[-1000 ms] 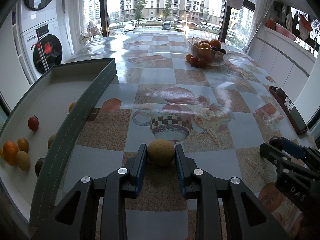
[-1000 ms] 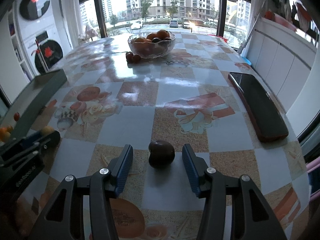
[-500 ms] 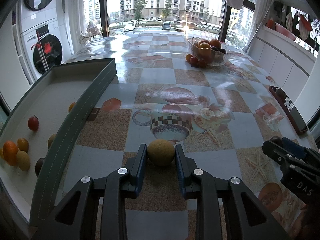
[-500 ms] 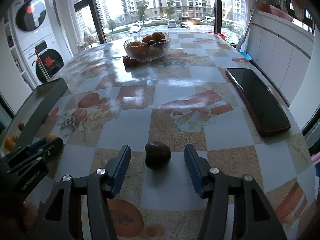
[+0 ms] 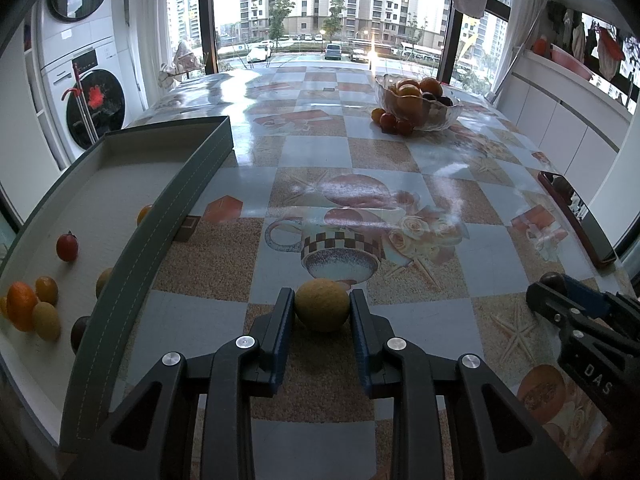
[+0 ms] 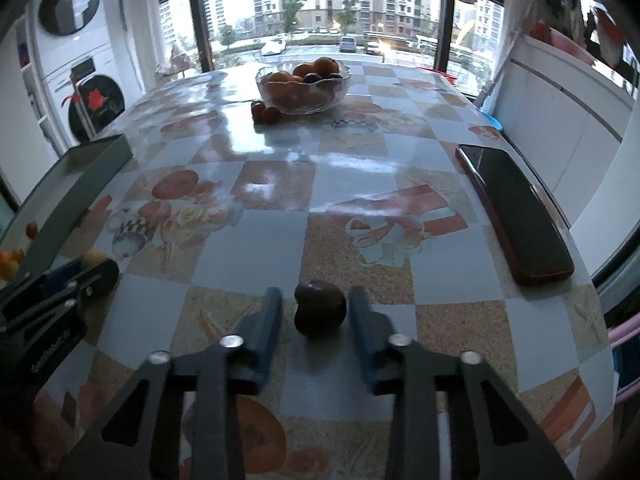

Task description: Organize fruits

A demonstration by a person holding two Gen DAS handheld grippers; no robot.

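Observation:
My left gripper (image 5: 322, 314) is shut on a yellow lemon (image 5: 322, 310) that rests on the patterned table. A grey-green tray (image 5: 168, 200) at the left holds several small fruits: an orange (image 5: 20, 306), a cherry tomato (image 5: 67, 246), yellow and dark ones. My right gripper (image 6: 316, 312) has its fingers close around a dark plum (image 6: 320, 312) on the table, with small gaps on both sides. A glass bowl (image 6: 303, 90) of oranges and plums stands at the far end, with red tomatoes (image 6: 265, 113) beside it.
A black phone in a red case (image 6: 516, 212) lies near the table's right edge. The right gripper shows at the right of the left wrist view (image 5: 580, 320). Washing machines (image 5: 86, 92) stand beyond the table's left side. Windows lie behind.
The right gripper's fingers have narrowed around the dark plum and the view has shifted slightly. The left gripper stays shut on the lemon, unmoved.

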